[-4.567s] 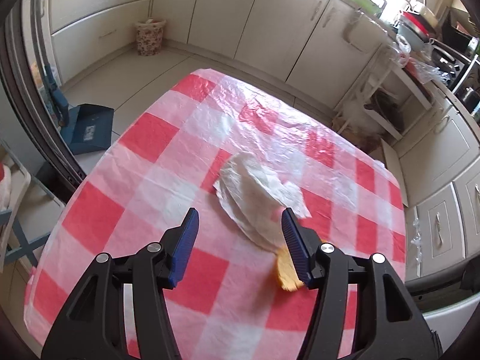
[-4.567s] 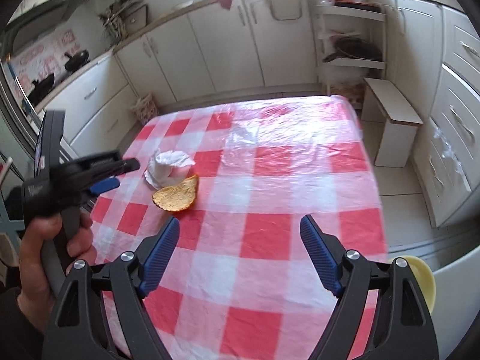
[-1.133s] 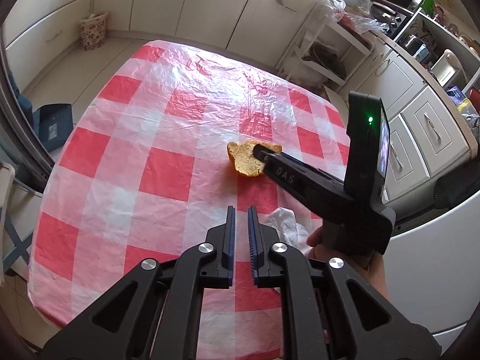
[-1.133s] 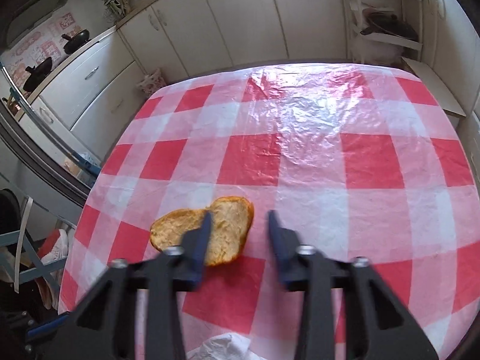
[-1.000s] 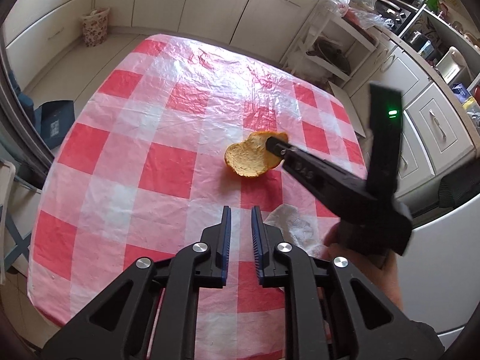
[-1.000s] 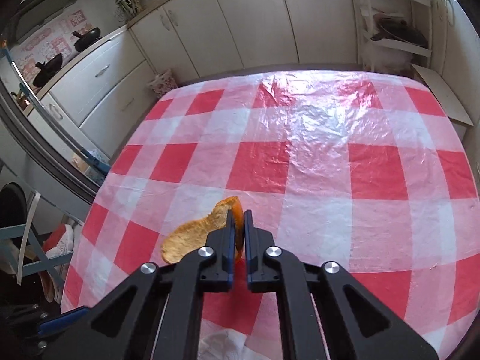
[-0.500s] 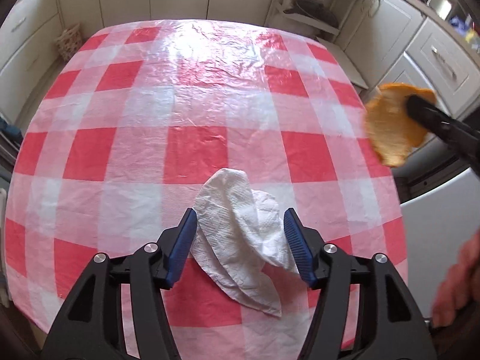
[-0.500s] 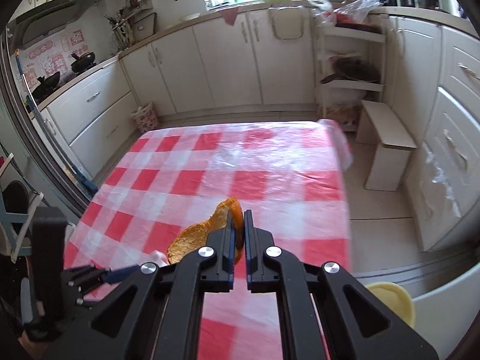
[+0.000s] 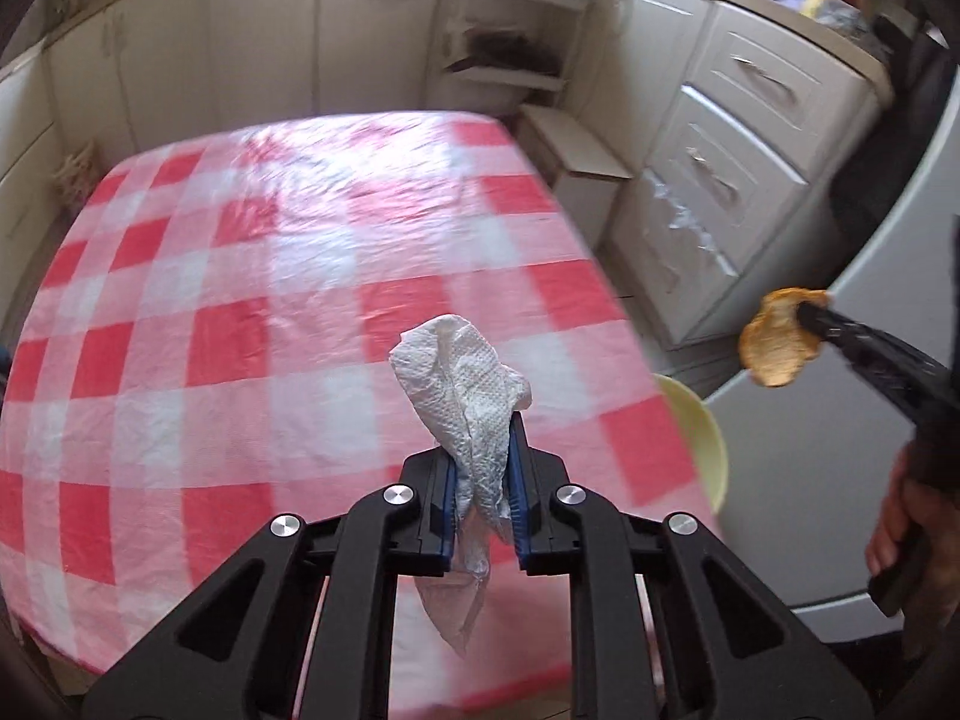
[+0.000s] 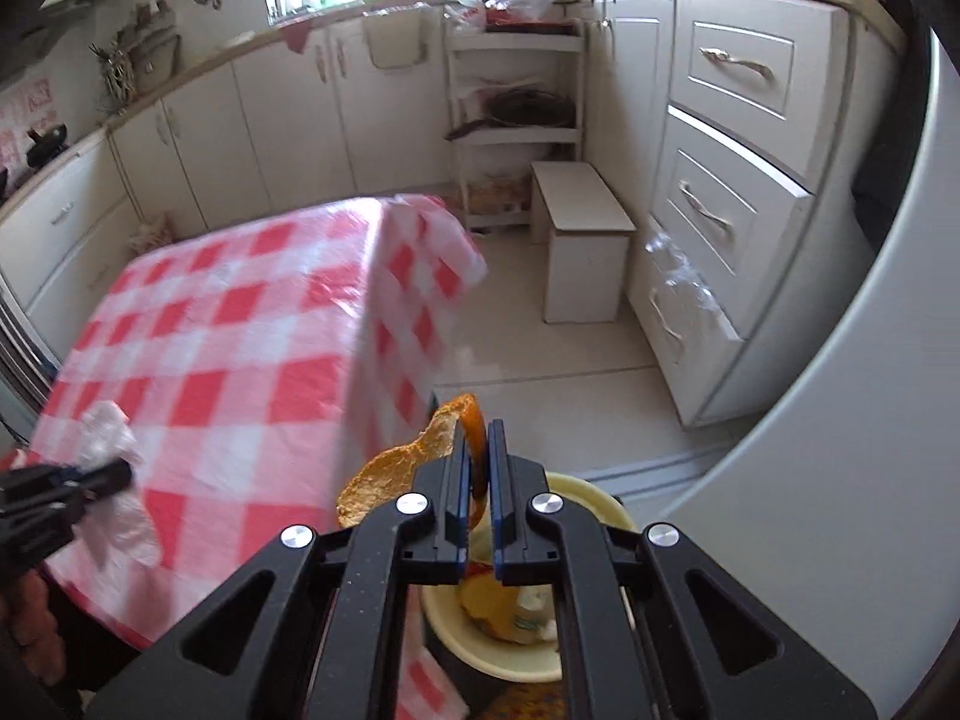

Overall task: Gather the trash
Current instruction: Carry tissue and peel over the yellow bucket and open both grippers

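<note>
Pinching napkin (image 9: 474, 414) between closing jaws

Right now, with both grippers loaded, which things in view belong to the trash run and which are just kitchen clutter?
Part of the job:
- paper napkin, left gripper closing on it
- orange peel, pinched in right gripper
- yellow bin beside the table

Just lying about:
- white step stool
- shelf rack with pans
- checked tablecloth

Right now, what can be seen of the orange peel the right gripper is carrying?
The orange peel is a curved strip, bright orange on the outer skin, pale and pithy inside. The right gripper pinches its edge between shut blue pads; the rest curls free to the left. It hangs in the air beyond the table edge, above the yellow bowl of scraps. Nothing else touches it.
</note>
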The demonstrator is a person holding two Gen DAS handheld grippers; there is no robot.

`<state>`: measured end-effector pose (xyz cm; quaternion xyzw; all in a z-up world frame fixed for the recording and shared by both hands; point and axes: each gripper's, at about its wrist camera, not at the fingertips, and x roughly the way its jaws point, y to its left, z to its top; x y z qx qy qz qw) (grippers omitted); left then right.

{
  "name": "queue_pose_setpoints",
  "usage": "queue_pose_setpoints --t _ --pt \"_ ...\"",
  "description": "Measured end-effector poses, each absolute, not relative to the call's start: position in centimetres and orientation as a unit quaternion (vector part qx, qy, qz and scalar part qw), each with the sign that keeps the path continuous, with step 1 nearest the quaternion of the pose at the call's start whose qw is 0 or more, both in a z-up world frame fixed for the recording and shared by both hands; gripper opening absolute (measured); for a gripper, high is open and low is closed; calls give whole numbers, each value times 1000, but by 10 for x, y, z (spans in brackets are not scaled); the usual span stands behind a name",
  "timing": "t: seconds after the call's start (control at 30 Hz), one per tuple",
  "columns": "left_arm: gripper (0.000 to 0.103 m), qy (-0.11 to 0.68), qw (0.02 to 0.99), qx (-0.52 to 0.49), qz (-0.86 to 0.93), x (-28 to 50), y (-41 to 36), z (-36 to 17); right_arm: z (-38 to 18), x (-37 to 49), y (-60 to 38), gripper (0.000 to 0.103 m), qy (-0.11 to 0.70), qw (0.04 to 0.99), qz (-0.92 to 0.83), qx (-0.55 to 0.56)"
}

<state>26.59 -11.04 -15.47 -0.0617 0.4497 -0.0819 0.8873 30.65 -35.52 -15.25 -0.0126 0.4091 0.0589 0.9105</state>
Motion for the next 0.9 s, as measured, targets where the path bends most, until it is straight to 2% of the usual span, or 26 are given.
queue_pose_setpoints --t 0.33,0.63,0.9 --pt "13 415 897 -8 -152 228 -206 -130 -167 304 -377 6 426 904 34 -31" --pt "13 401 898 14 -180 223 -254 -128 -165 302 -391 6 422 906 38 -18" --pt "13 402 891 -36 -210 240 -278 -134 -163 301 -399 6 423 905 30 -23"
